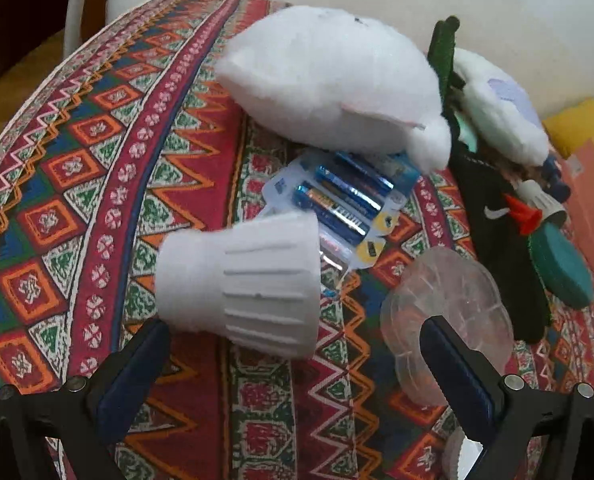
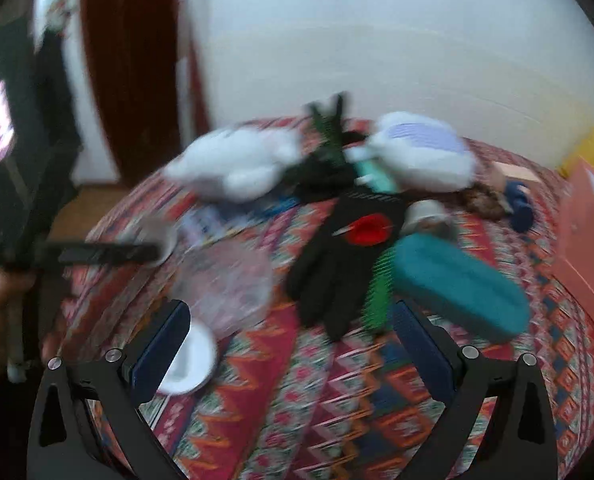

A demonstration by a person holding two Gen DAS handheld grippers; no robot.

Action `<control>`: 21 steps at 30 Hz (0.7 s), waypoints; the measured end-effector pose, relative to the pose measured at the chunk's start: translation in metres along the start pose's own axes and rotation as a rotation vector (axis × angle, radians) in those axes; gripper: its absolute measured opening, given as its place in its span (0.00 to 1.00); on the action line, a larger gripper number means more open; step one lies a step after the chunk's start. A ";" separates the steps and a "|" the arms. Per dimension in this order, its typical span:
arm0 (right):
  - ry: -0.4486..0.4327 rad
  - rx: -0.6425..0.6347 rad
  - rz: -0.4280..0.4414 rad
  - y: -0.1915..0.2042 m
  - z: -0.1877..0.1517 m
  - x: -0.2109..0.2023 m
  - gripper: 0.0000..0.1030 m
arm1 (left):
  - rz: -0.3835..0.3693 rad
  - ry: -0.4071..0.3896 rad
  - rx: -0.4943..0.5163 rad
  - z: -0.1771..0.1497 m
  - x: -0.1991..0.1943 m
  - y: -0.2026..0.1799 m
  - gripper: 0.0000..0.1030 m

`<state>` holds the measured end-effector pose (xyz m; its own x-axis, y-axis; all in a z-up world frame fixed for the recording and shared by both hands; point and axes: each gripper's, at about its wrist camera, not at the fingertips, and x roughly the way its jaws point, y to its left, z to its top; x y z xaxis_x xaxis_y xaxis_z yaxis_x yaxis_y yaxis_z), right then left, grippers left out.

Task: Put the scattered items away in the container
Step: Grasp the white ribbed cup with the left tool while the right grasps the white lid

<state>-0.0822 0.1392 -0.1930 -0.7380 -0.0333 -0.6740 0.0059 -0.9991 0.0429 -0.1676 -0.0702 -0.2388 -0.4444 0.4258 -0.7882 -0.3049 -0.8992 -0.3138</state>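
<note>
Both claws spread wide and released over a patterned red cloth, pale wall behind.

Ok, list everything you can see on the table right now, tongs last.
White ribbed cup: 1, white, lying between left tongs' fingers.
Battery pack: 1, blue, under the plush.
White plush: 1, table rear.
Clear plastic lid: 1, transparent, front right.
Black glove: 1, centre.
Teal case: 1, right of glove.
Red cone: 1, on glove.
Patterned tablecloth: 1, multicoloured.
Left tongs: open.
Right tongs: open, empty.
</note>
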 end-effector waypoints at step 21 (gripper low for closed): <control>0.138 -0.188 0.095 0.074 -0.034 0.071 0.64 | -0.044 -0.013 -0.007 0.010 0.015 0.008 0.58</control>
<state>-0.1117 0.0616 -0.2628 -0.6287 -0.1177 -0.7687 0.2056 -0.9785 -0.0184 -0.1851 -0.0697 -0.2480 -0.4414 0.4661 -0.7667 -0.3181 -0.8803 -0.3520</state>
